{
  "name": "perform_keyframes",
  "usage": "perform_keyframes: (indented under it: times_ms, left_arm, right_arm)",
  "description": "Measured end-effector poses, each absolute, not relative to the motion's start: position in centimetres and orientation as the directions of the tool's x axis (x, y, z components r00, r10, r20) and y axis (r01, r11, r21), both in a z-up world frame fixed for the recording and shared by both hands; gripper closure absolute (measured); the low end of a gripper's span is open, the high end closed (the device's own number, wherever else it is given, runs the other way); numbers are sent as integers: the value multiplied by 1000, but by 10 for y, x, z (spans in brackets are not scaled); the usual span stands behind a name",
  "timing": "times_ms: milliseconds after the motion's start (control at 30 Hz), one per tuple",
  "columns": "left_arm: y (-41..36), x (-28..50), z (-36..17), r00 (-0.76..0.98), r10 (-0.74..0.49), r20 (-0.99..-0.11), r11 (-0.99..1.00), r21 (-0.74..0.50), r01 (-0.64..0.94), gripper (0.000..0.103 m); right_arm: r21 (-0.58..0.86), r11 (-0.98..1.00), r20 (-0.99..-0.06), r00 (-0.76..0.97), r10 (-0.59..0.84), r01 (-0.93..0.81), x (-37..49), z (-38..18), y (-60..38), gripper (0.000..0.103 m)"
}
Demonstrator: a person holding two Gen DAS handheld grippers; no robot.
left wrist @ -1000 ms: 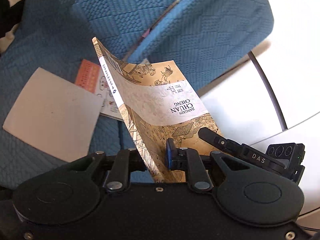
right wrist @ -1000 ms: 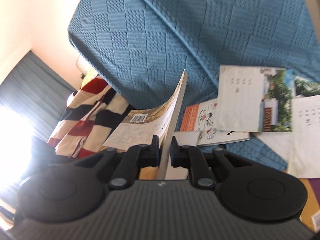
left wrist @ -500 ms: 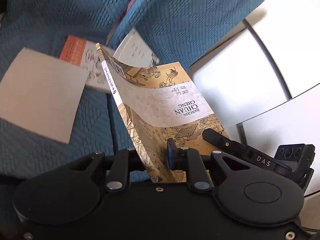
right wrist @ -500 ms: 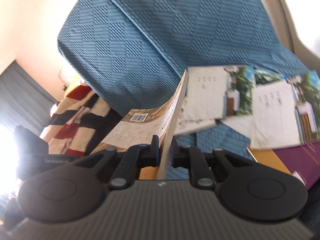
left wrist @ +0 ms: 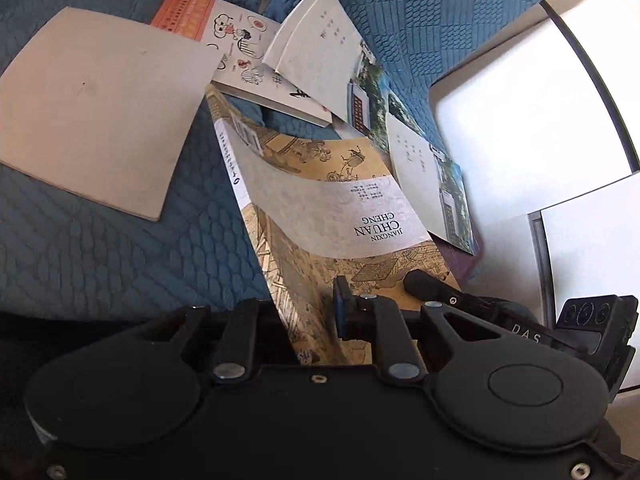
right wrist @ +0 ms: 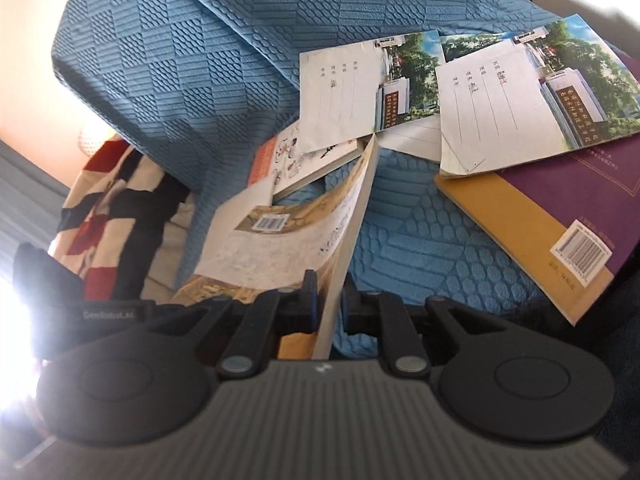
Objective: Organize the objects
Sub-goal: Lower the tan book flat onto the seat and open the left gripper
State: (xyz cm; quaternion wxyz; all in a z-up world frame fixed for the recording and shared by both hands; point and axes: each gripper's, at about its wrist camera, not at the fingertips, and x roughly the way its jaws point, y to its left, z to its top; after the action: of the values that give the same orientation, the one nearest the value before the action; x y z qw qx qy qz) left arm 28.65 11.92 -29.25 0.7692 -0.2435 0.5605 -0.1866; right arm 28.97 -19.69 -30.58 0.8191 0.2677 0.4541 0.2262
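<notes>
Both grippers hold one tan illustrated book marked "JIANGXIN CHUAN CHENG" (left wrist: 340,208), held on edge over a blue quilted sofa. My left gripper (left wrist: 308,320) is shut on its spine end. My right gripper (right wrist: 330,304) is shut on its page edge, and the book's back cover with a barcode (right wrist: 280,240) shows there. The right gripper's body (left wrist: 500,320) shows beside the book in the left wrist view. Its far corner is close to the books lying on the seat.
On the sofa seat (left wrist: 100,260) lie a plain beige book (left wrist: 96,104), an orange-and-white cartoon booklet (left wrist: 240,60), two white notebooks with photo covers (right wrist: 360,92) (right wrist: 520,96), and a purple-and-yellow book (right wrist: 560,220). A striped red, black and cream cloth (right wrist: 112,208) lies at left.
Both grippers have tilted down with the book towards the seat. More of the books lying on the seat has come into view.
</notes>
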Motion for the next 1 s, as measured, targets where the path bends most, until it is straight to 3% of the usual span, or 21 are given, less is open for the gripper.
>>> perform_keyframes:
  times_ms: [500, 767, 833, 933, 1000]
  left_arm:
    - [121, 305, -337, 260, -513, -818, 843, -537, -25, 87]
    - [126, 297, -320, 277, -461, -843, 877, -481, -5, 67]
    - [129, 294, -311, 294, -421, -858, 896, -444, -12, 56]
    - [136, 288, -297, 335, -340, -879, 929, -369, -24, 61]
    - [140, 284, -282, 360, -370, -856, 913, -407, -30, 66]
  right_arm:
    - [515, 837, -716, 443, 539, -186, 304, -336, -167, 88]
    - [524, 847, -764, 390, 514, -91, 312, -333, -173, 67]
    - [495, 865, -784, 387, 486, -83, 312, -327, -174, 61]
    - [456, 885, -792, 409, 452, -96, 309, -312, -178, 61]
    - [430, 897, -793, 431, 430, -102, 307, -299, -182, 61]
